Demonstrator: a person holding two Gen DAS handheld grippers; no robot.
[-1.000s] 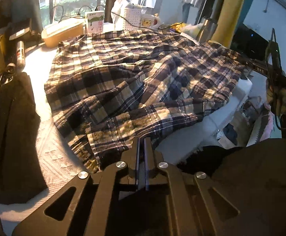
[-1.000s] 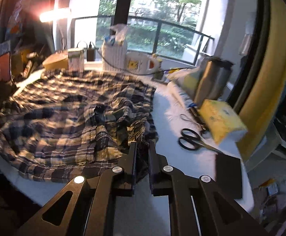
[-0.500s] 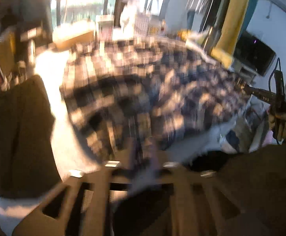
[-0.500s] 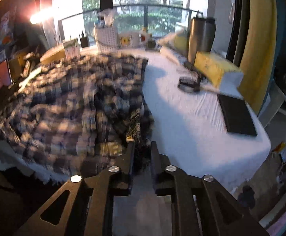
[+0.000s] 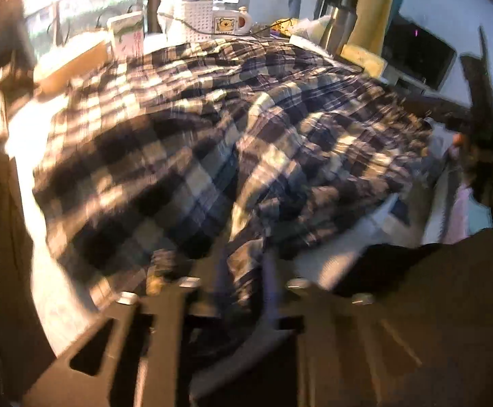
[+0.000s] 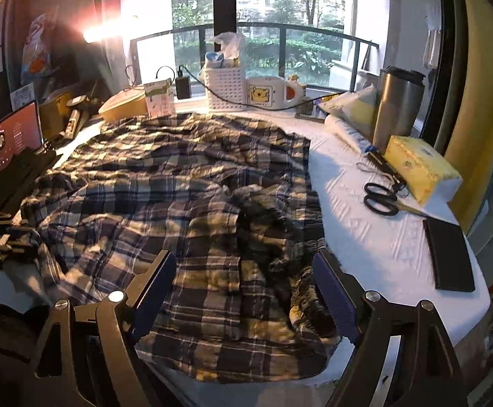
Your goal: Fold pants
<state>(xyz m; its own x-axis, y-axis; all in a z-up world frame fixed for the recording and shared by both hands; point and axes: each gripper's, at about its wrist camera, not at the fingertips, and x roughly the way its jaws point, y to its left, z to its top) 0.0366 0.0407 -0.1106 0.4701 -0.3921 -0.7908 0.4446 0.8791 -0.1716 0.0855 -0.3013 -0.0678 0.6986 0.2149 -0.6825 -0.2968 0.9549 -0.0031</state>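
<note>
Plaid pants [image 6: 185, 203] lay rumpled across the white table [image 6: 365, 237], hem overhanging its near edge; right gripper [image 6: 246, 291] was opening, jaws touching nothing; left gripper [image 5: 243, 281] clenched the hem; bare tabletop lay rightward toward the scissors [image 6: 380, 196].

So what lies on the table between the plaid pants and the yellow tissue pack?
In the right wrist view, bare white tablecloth next to the plaid pants, then black scissors beside the yellow tissue pack.

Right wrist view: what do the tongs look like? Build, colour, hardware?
The right tongs are matte black, with cut-out windows in the linkage arms and round silver pivot screws. The two fingers are flat angled bars faced with dark blue pads. No cables or markings show. The left tongs look alike, but blurred.
</note>
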